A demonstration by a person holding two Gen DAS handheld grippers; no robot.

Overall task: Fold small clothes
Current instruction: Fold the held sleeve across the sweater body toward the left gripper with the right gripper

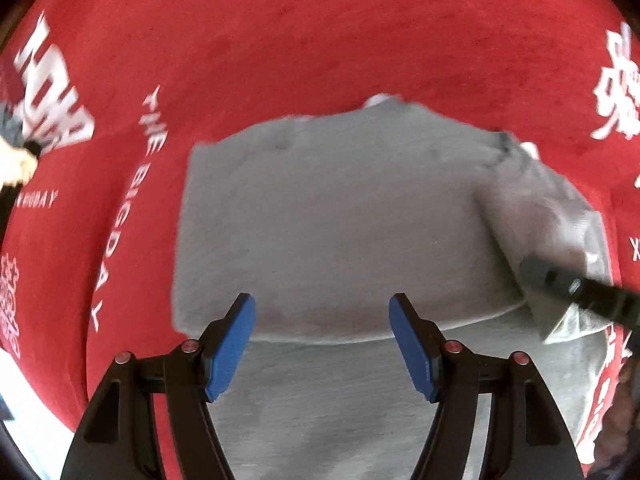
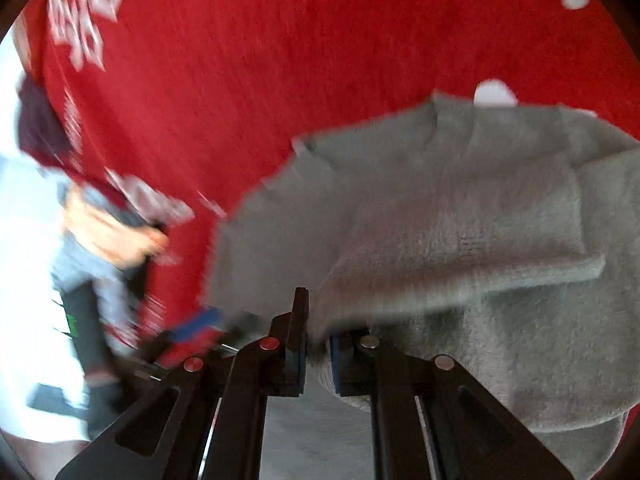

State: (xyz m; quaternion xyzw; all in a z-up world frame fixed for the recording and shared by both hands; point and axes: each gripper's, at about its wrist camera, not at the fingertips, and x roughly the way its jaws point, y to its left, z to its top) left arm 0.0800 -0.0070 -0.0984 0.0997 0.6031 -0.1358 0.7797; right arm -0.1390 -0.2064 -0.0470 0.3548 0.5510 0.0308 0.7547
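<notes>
A grey knitted sweater (image 1: 328,208) lies on a red cloth (image 1: 280,40) printed with white lettering. My left gripper (image 1: 322,344) hangs open over the sweater's lower part, blue pads wide apart and nothing between them. My right gripper (image 2: 318,344) is shut on the sweater's (image 2: 440,208) side flap. It holds that flap lifted and folded in over the body. In the left wrist view the right gripper (image 1: 536,276) comes in from the right edge with the raised fabric in its tip. Motion blur smears both views.
The red cloth (image 2: 240,60) stretches far beyond the sweater on all sides. In the right wrist view a person's hand (image 2: 120,240) holds the left gripper (image 2: 196,324) at the left, over a white floor (image 2: 24,200). A pale, blurred shape (image 1: 20,164) shows at the left edge.
</notes>
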